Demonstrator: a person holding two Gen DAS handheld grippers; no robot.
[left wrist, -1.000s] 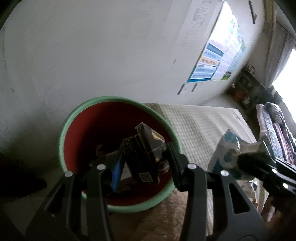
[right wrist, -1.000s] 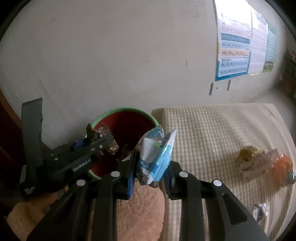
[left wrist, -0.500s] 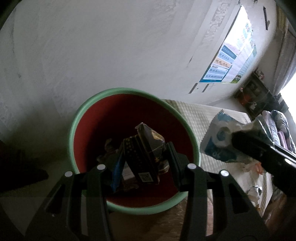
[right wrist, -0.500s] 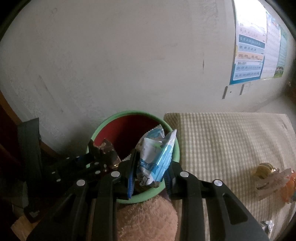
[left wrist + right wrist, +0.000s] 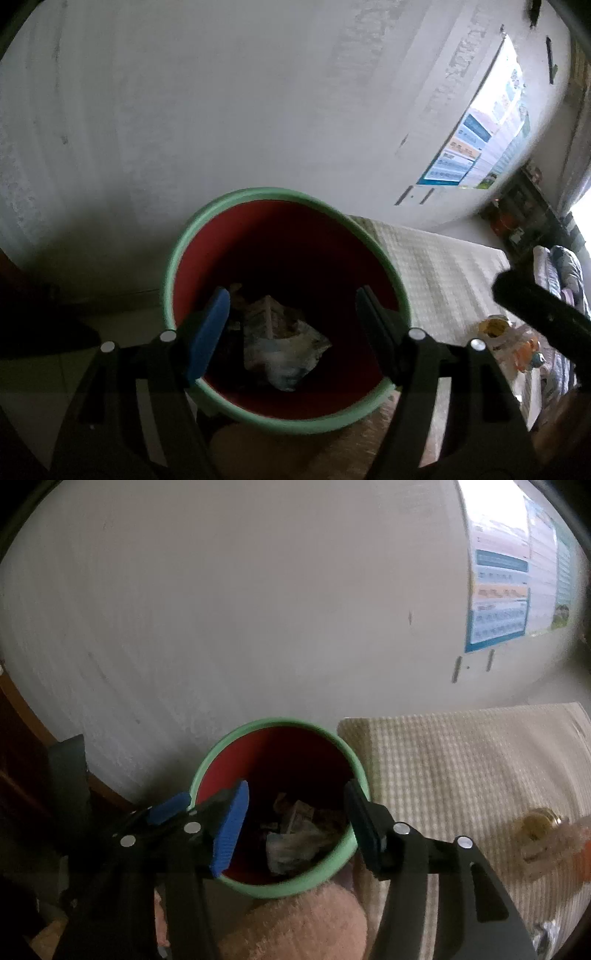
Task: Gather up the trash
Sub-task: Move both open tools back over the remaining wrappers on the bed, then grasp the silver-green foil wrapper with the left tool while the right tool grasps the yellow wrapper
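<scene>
The bin [image 5: 258,192] has a green rim and a red inside and stands against the wall. My left gripper [image 5: 291,295] hangs over its mouth, jaws opening, with nothing between them. Crumpled wrappers [image 5: 284,347] lie on the bin's floor, one of them white and blue. In the right wrist view my right gripper [image 5: 295,786] is also above the bin [image 5: 280,722], jaws opening and empty, with the dropped wrappers [image 5: 295,834] below it. A blue pad [image 5: 170,806] of the left gripper shows beside it on the left.
A checked mat [image 5: 461,760] lies right of the bin, with yellow and orange plastic wrappers [image 5: 543,830] on it, and a foil scrap [image 5: 546,934] nearer. A pink fluffy thing [image 5: 295,923] sits just in front of the bin. A poster [image 5: 498,602] hangs on the wall.
Both grippers moved over the bin and opened. The dark carton left the left jaws and the blue-white packet left the right jaws; both now lie inside the bin.
</scene>
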